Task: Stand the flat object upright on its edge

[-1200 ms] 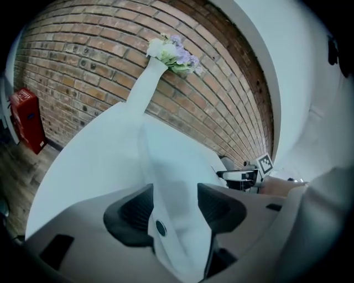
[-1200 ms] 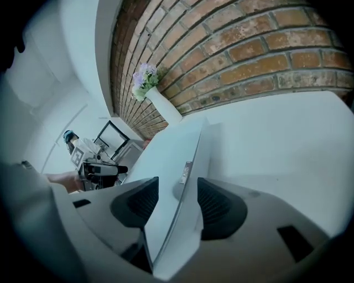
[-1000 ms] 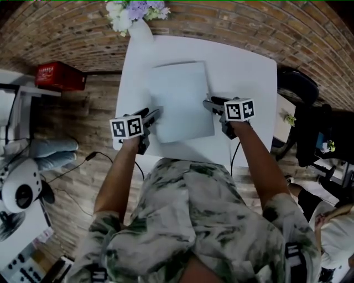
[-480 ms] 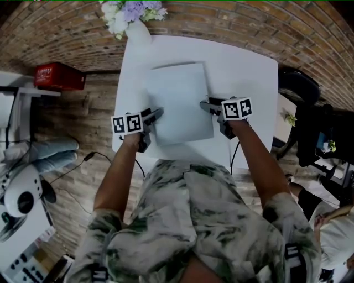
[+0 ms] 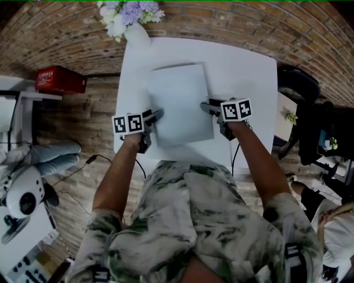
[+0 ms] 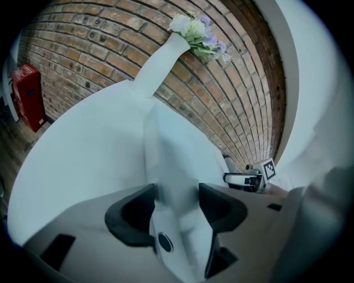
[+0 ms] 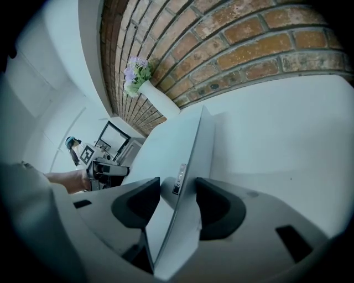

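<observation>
Flowers are sitting in the white vase at the far edge of the white table. The flat grey slab is lying mid-table. The left gripper is clamping its left edge. The right gripper, jaws just closing, is pinching the right edge.

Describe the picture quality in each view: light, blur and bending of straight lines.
Head view: dim, with the brick wall bowed around the table. Left gripper view: strong fisheye, dark corners, the board blurred near the lens. Right gripper view: same fisheye, yet the board's edge is sharp.
</observation>
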`<state>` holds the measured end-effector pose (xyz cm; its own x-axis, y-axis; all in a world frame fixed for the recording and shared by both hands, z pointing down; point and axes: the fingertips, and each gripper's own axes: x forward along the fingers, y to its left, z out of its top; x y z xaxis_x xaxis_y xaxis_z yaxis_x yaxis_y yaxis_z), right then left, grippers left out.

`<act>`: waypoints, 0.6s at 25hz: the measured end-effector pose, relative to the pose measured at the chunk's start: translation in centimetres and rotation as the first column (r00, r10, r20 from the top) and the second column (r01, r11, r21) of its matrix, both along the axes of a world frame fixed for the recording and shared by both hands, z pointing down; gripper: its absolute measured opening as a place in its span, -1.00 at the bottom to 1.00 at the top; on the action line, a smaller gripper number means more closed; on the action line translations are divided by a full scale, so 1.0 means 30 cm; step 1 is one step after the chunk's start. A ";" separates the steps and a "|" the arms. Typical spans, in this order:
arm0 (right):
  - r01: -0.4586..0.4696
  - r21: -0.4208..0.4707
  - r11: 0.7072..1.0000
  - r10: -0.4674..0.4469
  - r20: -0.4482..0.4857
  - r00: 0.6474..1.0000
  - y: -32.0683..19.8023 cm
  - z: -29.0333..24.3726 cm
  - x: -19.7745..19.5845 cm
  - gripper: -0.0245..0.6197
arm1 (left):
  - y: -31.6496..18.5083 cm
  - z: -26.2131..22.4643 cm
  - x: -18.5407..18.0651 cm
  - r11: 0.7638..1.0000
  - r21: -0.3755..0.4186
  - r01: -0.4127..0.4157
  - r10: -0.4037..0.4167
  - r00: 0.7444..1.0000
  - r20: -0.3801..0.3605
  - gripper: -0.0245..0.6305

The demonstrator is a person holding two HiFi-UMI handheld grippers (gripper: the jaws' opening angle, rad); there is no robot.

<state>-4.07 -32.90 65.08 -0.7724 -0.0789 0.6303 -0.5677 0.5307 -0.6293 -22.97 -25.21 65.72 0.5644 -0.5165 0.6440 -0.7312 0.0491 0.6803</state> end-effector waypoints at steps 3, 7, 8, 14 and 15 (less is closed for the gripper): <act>-0.009 0.016 1.000 0.009 0.002 1.000 0.012 -0.022 0.011 -0.24 | 0.008 -0.020 0.010 1.000 0.016 -0.018 0.018 1.000 0.017 -0.13; -0.029 0.053 0.998 0.028 0.019 0.999 0.026 -0.072 0.026 -0.25 | 0.009 -0.075 0.018 0.998 0.056 -0.036 0.033 0.999 0.037 -0.13; -0.035 0.059 0.998 0.034 0.025 0.999 0.033 -0.086 0.034 -0.25 | 0.011 -0.091 0.024 0.997 0.067 -0.041 0.038 0.998 0.041 -0.13; -0.060 0.152 0.987 0.052 0.054 0.997 0.049 -0.211 0.082 -0.25 | -0.004 -0.209 0.060 0.985 0.145 -0.095 0.085 0.994 0.073 -0.13; -0.065 0.171 0.983 0.056 0.055 0.997 0.049 -0.234 0.089 -0.25 | -0.010 -0.227 0.064 0.982 0.158 -0.108 0.096 0.992 0.080 -0.13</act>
